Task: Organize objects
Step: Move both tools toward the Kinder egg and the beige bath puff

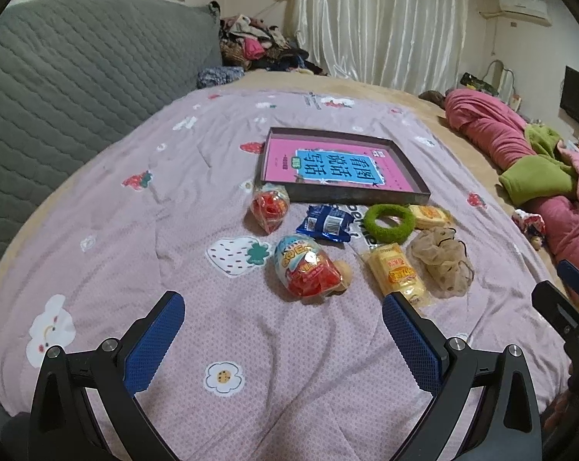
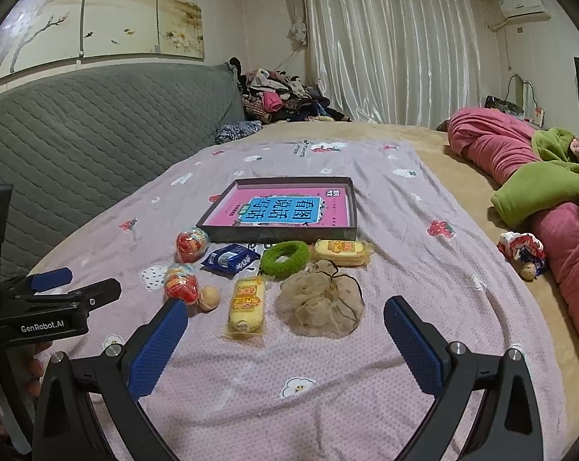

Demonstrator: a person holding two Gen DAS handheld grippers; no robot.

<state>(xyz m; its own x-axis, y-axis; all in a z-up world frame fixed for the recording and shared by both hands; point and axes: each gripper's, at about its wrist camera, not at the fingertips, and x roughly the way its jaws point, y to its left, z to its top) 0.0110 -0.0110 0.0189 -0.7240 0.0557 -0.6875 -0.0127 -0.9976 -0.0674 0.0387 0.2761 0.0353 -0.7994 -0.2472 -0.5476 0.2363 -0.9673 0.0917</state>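
A dark shallow box (image 1: 360,194) (image 2: 278,235) holding a pink and blue book (image 1: 335,165) (image 2: 285,207) lies on the lilac bedspread. In front of it lie two egg-shaped toy packs (image 1: 308,269) (image 1: 269,205), a blue snack packet (image 1: 324,223) (image 2: 230,259), a green hair ring (image 1: 389,223) (image 2: 285,255), two yellow snack packs (image 1: 397,271) (image 2: 246,303) (image 2: 341,249), a beige mesh scrunchie (image 1: 441,259) (image 2: 324,301) and a small tan ball (image 2: 208,296). My left gripper (image 1: 283,305) is open and empty just short of the nearer egg pack. My right gripper (image 2: 285,313) is open and empty, near the scrunchie.
A grey quilted headboard (image 1: 78,73) runs along the left. Rolled pink and green blankets (image 2: 539,176) lie on the right, with a small doll (image 2: 520,249) beside them. A pile of clothes (image 2: 282,96) sits at the far end before white curtains.
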